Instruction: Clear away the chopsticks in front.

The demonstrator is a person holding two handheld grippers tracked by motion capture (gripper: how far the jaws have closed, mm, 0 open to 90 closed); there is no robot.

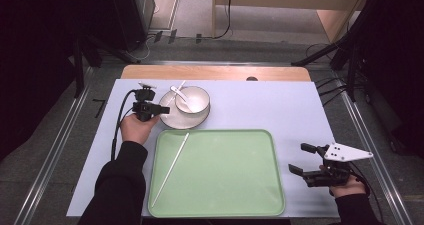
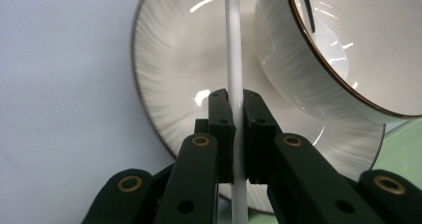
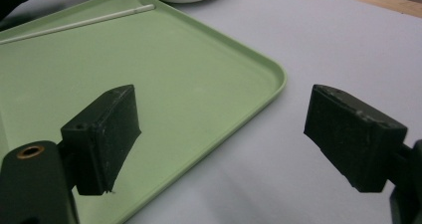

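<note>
From high up, the left gripper (image 1: 161, 108) sits by the plate (image 1: 172, 121). Its own view shows it pinching a white chopstick (image 2: 234, 59) over the plate. The right gripper (image 3: 219, 134) is wide open, holding nothing, beside the green tray (image 3: 199, 84).

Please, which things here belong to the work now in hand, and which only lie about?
In the work: left gripper, shut on a thin white chopstick; second white chopstick on the green plastic tray.

Lying about: white ceramic bowl, white spoon, white plate, open right gripper.

Glossy ceramic bowl (image 2: 348, 50), plate (image 2: 179, 69); matt green plastic tray (image 3: 164, 84).
</note>
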